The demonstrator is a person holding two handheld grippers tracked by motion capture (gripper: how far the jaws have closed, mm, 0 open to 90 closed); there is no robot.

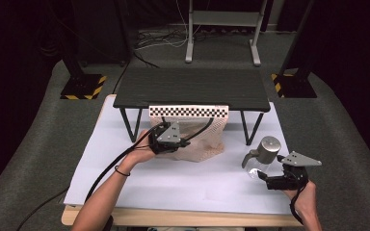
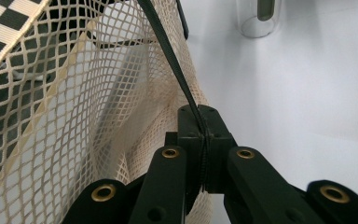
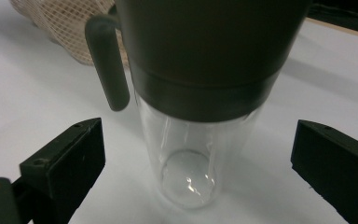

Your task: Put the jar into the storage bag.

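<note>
Table (image 1: 125, 219) covered by a white sheet (image 1: 173, 180). On the sheet: black low shelf (image 1: 192, 89) far centre, mesh bag (image 1: 204, 139) centre, glass bottle (image 1: 262, 156) right.

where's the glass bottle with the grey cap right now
In the high view the glass bottle stands upright on the white sheet at the table's right, just ahead of the open right tool and right of the mesh bag.

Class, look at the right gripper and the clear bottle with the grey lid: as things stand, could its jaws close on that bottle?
Probably yes. The right gripper is open, one jaw either side of the bottle's clear body, nothing between them. The mesh bag lies off to the side.
</note>
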